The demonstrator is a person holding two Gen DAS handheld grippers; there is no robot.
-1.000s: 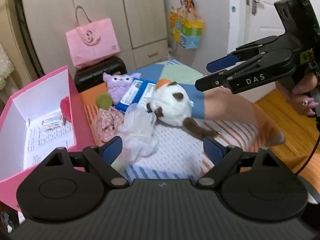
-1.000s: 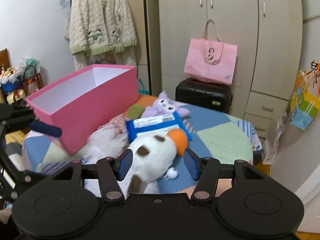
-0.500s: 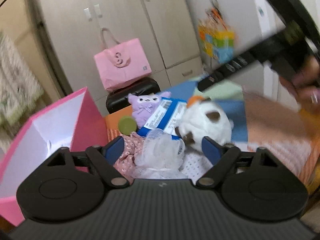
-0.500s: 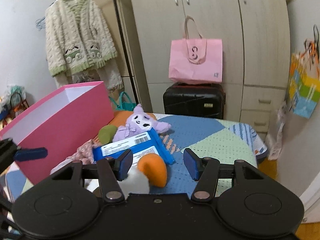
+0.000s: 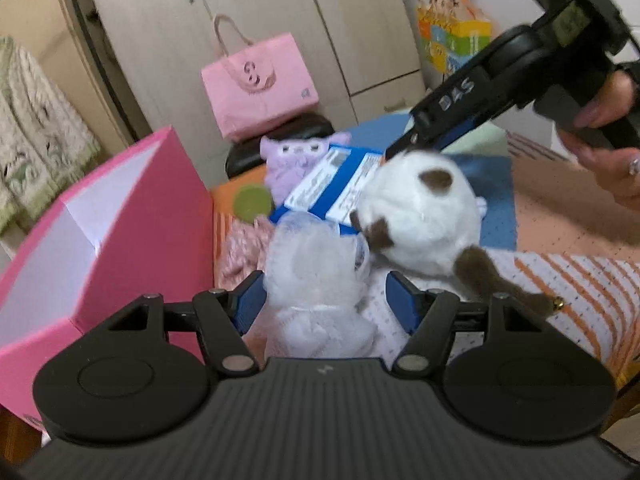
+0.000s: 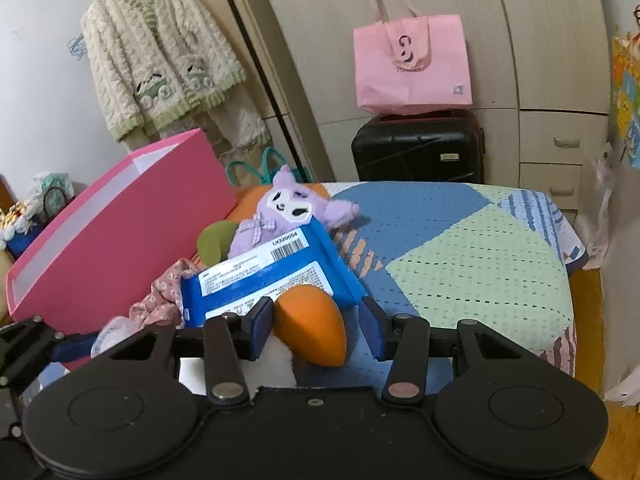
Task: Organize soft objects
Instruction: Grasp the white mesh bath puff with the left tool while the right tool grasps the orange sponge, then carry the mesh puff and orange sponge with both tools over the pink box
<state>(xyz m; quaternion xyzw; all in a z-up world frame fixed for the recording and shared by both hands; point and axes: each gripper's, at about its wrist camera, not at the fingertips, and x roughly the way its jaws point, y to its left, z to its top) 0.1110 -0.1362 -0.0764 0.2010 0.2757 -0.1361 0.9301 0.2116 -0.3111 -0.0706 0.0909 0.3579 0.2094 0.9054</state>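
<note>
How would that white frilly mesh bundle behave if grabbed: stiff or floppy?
Probably floppy: the white mesh bundle is gathered, see-through netting that slumps on the bedspread. It looks light for its bulk. The open left hand-held gripper would likely squash it.

wardrobe (image 6: pixel 400 20) beige | suitcase (image 6: pixel 416 148) black | floor (image 6: pixel 592 300) wood | wall (image 6: pixel 36 80) white

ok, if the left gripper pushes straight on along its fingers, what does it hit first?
Most likely the white mesh pouf, already sitting between the open left gripper fingers. The white plush lies beyond and right; depth is uncertain.
</note>
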